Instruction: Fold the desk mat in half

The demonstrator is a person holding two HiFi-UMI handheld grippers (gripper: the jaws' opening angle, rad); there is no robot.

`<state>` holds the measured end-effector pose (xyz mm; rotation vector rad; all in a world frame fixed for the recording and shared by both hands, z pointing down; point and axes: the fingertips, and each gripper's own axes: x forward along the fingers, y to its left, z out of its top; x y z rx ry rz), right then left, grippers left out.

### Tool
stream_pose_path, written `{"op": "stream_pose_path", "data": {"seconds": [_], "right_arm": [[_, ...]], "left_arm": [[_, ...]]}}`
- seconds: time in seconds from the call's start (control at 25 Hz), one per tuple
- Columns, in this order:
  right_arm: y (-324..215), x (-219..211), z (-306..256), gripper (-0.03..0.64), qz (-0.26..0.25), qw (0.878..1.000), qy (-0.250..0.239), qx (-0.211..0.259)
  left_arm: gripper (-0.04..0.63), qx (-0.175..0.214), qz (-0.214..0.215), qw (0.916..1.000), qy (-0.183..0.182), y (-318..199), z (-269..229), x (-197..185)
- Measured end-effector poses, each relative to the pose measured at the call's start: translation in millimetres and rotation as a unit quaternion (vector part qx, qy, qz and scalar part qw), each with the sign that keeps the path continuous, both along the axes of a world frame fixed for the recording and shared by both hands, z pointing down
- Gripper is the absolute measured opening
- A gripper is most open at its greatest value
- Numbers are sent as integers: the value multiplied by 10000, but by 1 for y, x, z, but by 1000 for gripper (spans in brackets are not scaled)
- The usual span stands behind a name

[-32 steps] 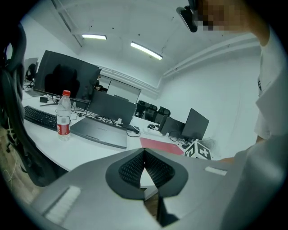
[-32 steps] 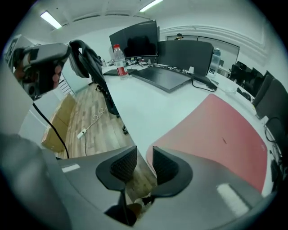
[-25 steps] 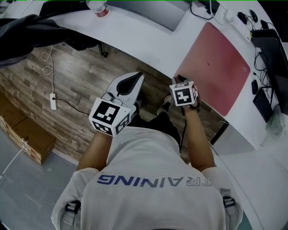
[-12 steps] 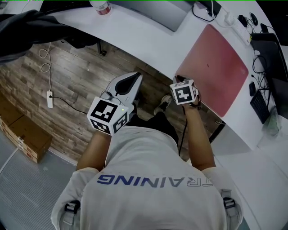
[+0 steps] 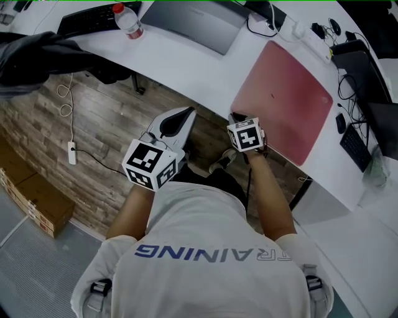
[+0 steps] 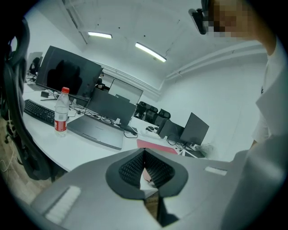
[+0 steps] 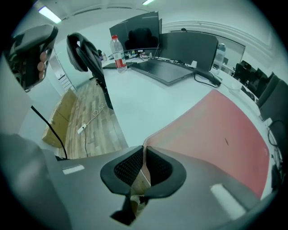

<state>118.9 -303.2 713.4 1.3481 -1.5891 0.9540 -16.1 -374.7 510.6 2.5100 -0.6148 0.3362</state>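
A pink desk mat [image 5: 283, 99] lies flat on the white desk [image 5: 186, 62]; in the right gripper view the mat [image 7: 216, 134] stretches away from the jaws. My right gripper [image 5: 234, 117] points steeply down at the mat's near left corner. Its jaws have just been closing, and that corner now sits pinched between the pads of the right gripper [image 7: 144, 158]. My left gripper [image 5: 188, 112] hangs short of the desk edge, over the wooden floor. The left gripper [image 6: 144, 153] has its tips together and nothing between them.
At the back of the desk stand a water bottle [image 5: 128, 20], a closed laptop [image 5: 196, 22] and a keyboard [image 5: 87, 18]. Monitors and cables [image 5: 360, 68] crowd the right end. A black chair with a jacket [image 5: 37, 56] stands at the left. A power strip [image 5: 72, 152] and a cardboard box [image 5: 31, 199] lie on the floor.
The head view has swung, so more of the desk's back shows. The right gripper stays at the mat's near corner. The left gripper has shifted slightly.
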Motion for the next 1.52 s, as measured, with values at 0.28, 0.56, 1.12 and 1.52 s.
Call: {"op": "stream_pose_path", "data": {"seconds": [0.28,0.56,1.12,1.52], "right_arm": [[15,27,-51,38,172,9957,-452,790],[58,104,-82,38,1254,9791,-834,1366],[179,234,-93,39,2704,9465,-464,1698],[261,277,-57,40,3589,9216,-285,1451]], "left_arm": [[0,383,162,9991,-51,23,-33,44],[0,620,453,9970,-47,41,-53,100],[0,1037,1441,9840,164,96,-86,234],[0,982,2056,9735,179,145,-79,288]]}}
